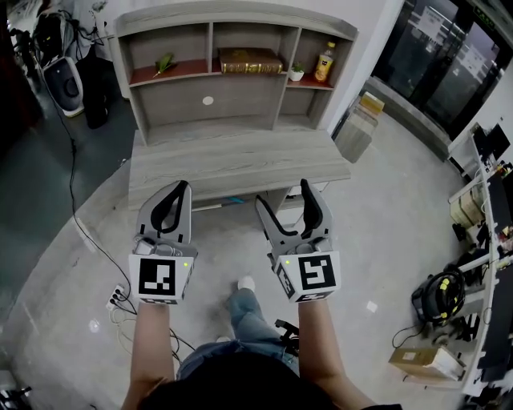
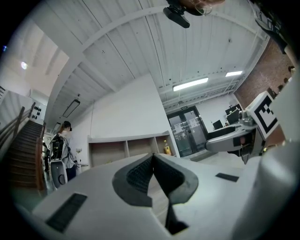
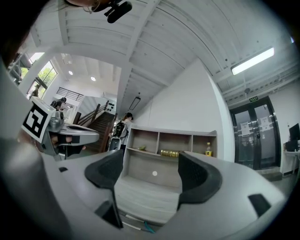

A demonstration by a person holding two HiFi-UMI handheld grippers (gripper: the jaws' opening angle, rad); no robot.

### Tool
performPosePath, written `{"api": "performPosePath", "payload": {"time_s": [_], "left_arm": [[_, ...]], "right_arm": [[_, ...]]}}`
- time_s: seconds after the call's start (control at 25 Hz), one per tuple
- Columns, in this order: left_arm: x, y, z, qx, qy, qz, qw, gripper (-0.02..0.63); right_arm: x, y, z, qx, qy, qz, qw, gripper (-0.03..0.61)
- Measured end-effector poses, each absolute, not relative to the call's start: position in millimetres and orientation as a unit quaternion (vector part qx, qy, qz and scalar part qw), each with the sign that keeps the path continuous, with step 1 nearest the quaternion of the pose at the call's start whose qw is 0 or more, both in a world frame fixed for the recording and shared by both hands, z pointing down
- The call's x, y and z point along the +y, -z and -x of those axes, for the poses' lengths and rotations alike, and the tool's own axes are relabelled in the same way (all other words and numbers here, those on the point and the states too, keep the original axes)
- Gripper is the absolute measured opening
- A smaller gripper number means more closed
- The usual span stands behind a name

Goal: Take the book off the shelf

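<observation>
Thick brown book (image 1: 250, 61), gilt-toned along its side, lies flat in the middle compartment of the grey wooden shelf (image 1: 256, 104). Left gripper (image 1: 181, 190) clenched, empty. Right gripper (image 1: 284, 197) released, empty.

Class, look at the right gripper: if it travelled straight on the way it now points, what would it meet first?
Probably the back panel under the shelf: the right gripper, jaws open and empty, looks over the desk top at it. Depth is hard to judge.

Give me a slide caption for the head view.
Left gripper shut, right gripper open, facing the shelf that holds the book.
</observation>
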State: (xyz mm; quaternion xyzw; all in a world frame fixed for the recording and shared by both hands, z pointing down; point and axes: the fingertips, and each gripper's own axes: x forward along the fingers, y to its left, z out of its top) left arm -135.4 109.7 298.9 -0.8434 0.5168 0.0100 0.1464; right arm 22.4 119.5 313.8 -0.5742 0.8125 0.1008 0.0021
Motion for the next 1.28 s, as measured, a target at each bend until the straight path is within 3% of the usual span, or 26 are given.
{"api": "performPosePath", "payload": {"time_s": [0.8, 1.28], "left_arm": [[-127.1, -291.3, 76.8, 0.567, -0.012, 0.811, 0.145, 0.009], [-175.3, -302.5, 81.1, 0.593, -0.005, 0.794, 0.135, 0.009]], "right_arm": [[-127.1, -311.2, -87.2, 0.837, -0.115, 0.533, -0.046, 0.358], [-185.5, -314.6, -83.4, 0.849, -0.127, 0.51, -0.053, 0.356]]}}
